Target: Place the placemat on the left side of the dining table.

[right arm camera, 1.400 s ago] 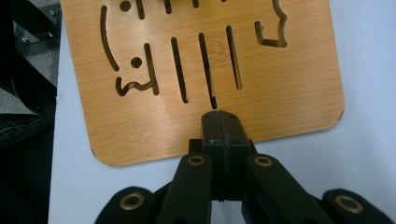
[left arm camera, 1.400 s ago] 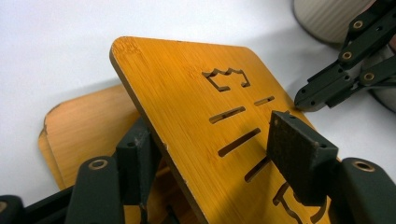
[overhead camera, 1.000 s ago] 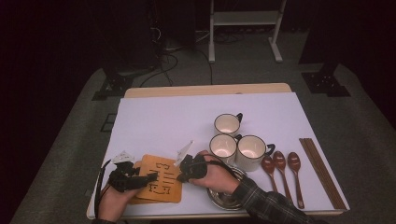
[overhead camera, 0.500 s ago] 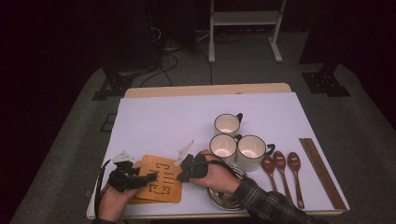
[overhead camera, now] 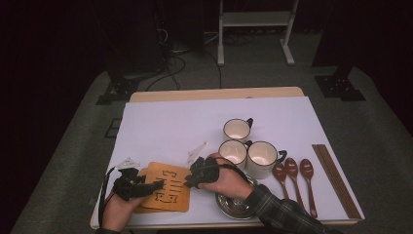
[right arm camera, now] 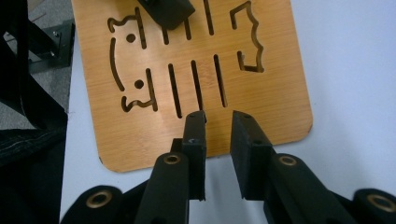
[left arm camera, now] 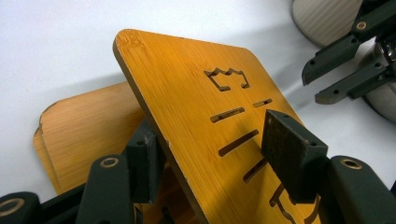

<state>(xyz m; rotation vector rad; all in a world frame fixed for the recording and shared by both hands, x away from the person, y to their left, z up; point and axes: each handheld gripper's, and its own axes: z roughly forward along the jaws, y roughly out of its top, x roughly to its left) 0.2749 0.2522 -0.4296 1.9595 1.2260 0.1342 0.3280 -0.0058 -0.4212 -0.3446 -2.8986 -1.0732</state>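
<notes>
A bamboo board (overhead camera: 170, 192) with cut-out slots lies at the table's near left, on top of other boards (left arm camera: 79, 126). My left gripper (overhead camera: 155, 185) is shut on the top board's (left arm camera: 187, 93) left edge, one jaw under it and one on top, so that edge is tilted up off the stack. My right gripper (overhead camera: 189, 181) hovers at the board's (right arm camera: 187, 60) right edge. Its jaws (right arm camera: 217, 119) have just been opening and stand a little apart with nothing between them.
Three white cups (overhead camera: 237, 129) (overhead camera: 234, 151) (overhead camera: 263, 156) stand right of the board. A metal dish (overhead camera: 234, 207) sits under the right forearm. Three brown spoons (overhead camera: 291, 171) and chopsticks (overhead camera: 336, 180) lie at the right. The far half of the white table cover (overhead camera: 185, 122) is bare.
</notes>
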